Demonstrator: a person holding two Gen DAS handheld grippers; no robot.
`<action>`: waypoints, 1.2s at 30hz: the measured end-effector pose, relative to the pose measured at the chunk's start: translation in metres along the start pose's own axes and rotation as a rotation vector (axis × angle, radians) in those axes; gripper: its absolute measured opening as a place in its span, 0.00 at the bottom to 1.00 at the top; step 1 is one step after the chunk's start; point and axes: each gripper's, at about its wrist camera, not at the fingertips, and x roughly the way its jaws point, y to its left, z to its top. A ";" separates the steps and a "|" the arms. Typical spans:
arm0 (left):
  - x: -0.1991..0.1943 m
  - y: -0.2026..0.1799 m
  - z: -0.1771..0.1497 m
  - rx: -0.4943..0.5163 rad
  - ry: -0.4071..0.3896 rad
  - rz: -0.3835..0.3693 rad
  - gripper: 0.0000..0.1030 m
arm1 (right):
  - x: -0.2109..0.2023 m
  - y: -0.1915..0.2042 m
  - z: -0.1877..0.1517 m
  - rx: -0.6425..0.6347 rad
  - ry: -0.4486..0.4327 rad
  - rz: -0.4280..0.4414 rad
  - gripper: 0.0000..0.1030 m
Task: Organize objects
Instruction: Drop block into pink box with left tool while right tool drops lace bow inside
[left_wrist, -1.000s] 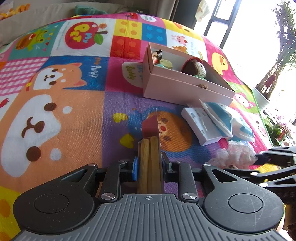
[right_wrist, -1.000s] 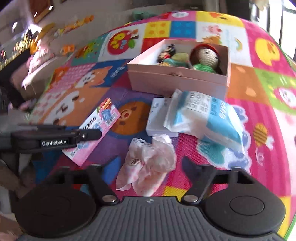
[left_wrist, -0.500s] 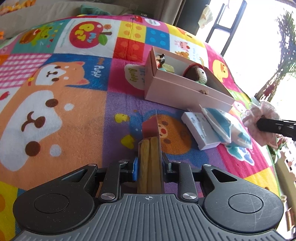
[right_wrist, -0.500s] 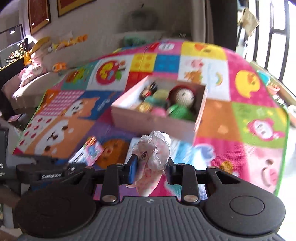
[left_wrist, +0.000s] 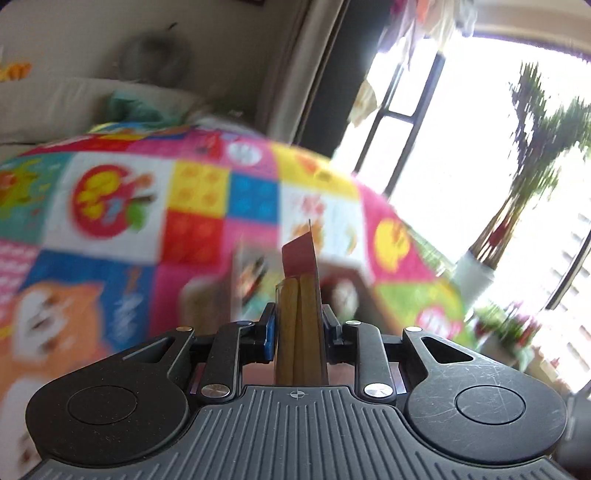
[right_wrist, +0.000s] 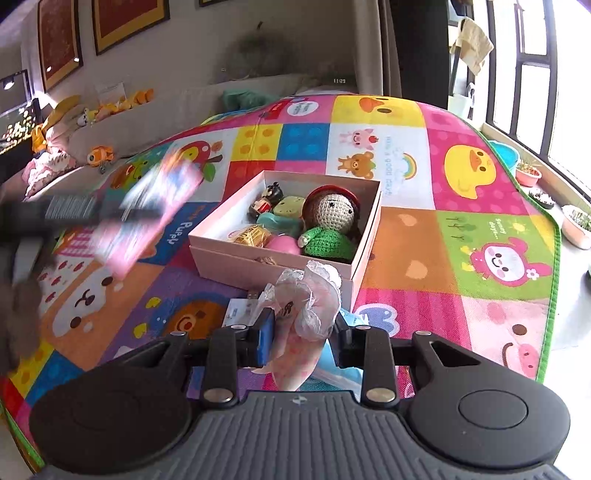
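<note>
My left gripper (left_wrist: 299, 325) is shut on a flat pack of tan sticks (left_wrist: 301, 306) with a red header, held upright above the colourful play mat (left_wrist: 110, 206). In the right wrist view this pack (right_wrist: 147, 210) is a pink blur at the left, above the mat. My right gripper (right_wrist: 303, 332) is shut on a pink lace scrunchie (right_wrist: 308, 302), raised just in front of the open pink box (right_wrist: 273, 266). In the box lie a crochet doll (right_wrist: 332, 221) and several small toys. A white box (right_wrist: 238, 312) and a blue-white pouch (right_wrist: 343, 373) lie on the mat under the scrunchie.
A beige sofa (right_wrist: 155, 122) with soft toys runs along the mat's far side. At the right are tall windows (right_wrist: 535, 74), a sill with small plant pots (right_wrist: 528, 171), and the mat's green edge (right_wrist: 554, 229). A potted tree (left_wrist: 517, 206) stands by the window.
The right gripper shut on the scrunchie and lifted it off the mat toward the box. The left gripper rose and tilted up with the pack; its view is now blurred.
</note>
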 end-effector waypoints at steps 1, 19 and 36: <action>0.019 0.005 0.008 -0.048 -0.004 -0.057 0.26 | 0.001 -0.001 0.000 0.005 -0.002 0.002 0.29; -0.005 0.039 -0.114 -0.045 0.005 -0.033 0.24 | 0.052 -0.021 0.072 -0.016 0.003 -0.009 0.30; -0.012 0.066 -0.125 -0.199 -0.042 -0.099 0.23 | 0.280 -0.033 0.167 0.153 0.355 -0.163 0.30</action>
